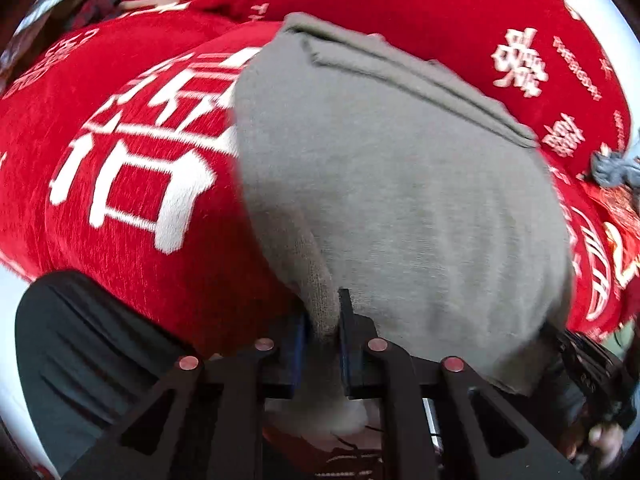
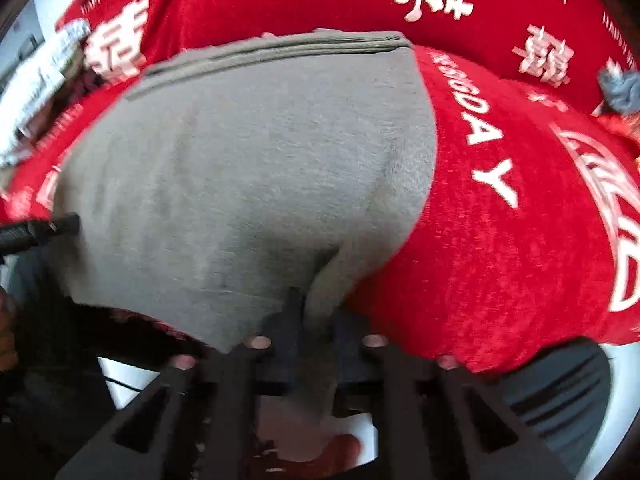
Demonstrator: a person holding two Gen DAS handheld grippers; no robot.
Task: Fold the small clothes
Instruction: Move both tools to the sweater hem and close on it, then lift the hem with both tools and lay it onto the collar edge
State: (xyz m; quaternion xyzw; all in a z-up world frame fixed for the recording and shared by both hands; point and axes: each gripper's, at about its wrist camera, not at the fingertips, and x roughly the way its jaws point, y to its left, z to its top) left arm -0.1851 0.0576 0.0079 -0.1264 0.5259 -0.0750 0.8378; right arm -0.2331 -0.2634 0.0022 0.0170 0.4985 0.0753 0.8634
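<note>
A grey-green garment (image 1: 400, 184) lies on the red cloth with white characters (image 1: 132, 160); its far edge shows folded layers. My left gripper (image 1: 323, 320) is shut on the garment's near left corner, fabric bunched between the pads. In the right wrist view the same garment (image 2: 248, 176) fills the left and middle, and my right gripper (image 2: 318, 320) is shut on its near right corner. The left gripper's tip (image 2: 36, 230) shows at the left edge of that view. The right gripper (image 1: 588, 360) shows at the lower right of the left wrist view.
A small grey crumpled item (image 1: 614, 168) lies on the red cloth to the right, also seen in the right wrist view (image 2: 620, 88). A dark ribbed object (image 1: 80, 360) sits at the near left edge. White clutter (image 2: 36, 80) lies at the far left.
</note>
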